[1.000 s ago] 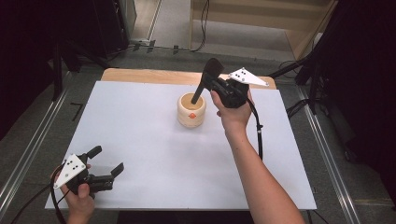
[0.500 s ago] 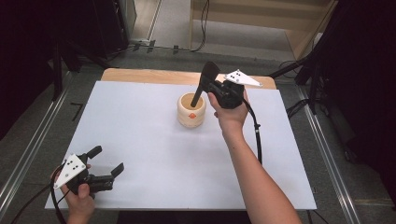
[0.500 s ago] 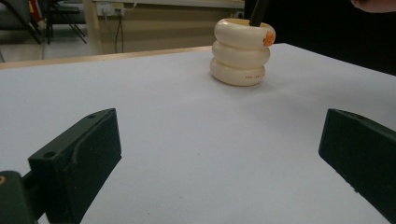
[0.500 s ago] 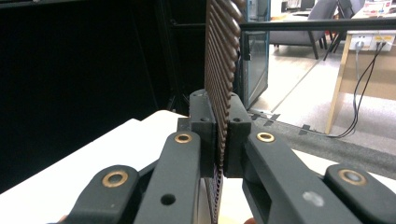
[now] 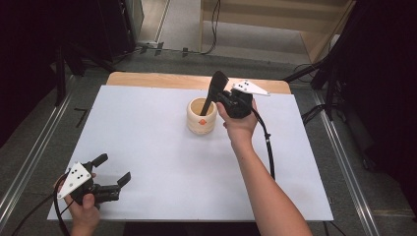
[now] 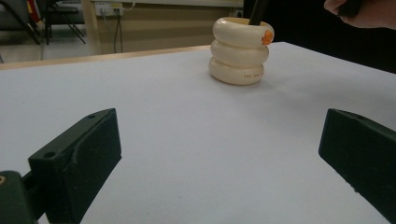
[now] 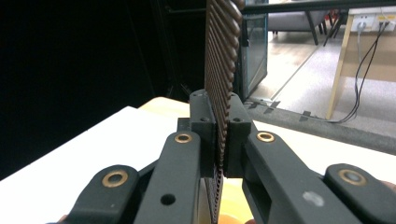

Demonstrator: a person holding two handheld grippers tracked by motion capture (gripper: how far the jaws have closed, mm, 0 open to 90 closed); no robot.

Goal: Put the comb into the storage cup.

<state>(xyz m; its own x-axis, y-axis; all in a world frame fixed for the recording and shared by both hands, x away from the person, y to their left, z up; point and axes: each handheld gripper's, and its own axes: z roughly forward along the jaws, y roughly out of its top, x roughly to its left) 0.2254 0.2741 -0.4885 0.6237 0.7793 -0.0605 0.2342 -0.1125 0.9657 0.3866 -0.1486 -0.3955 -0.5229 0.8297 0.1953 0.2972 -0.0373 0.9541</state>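
My right gripper (image 5: 220, 92) clenches a dark ribbed flat tool (image 5: 210, 93) dipping into the cream ringed cup (image 5: 201, 117); my left gripper (image 5: 112, 170) (jaws released) rests well apart from it

A wooden table (image 5: 147, 78) is carrying a large white rectangular sheet (image 5: 147, 147) that is covering nearly all of its top. A cream, ribbed, ring-stacked holder (image 5: 201, 117) is standing upright on the sheet, toward its far middle.
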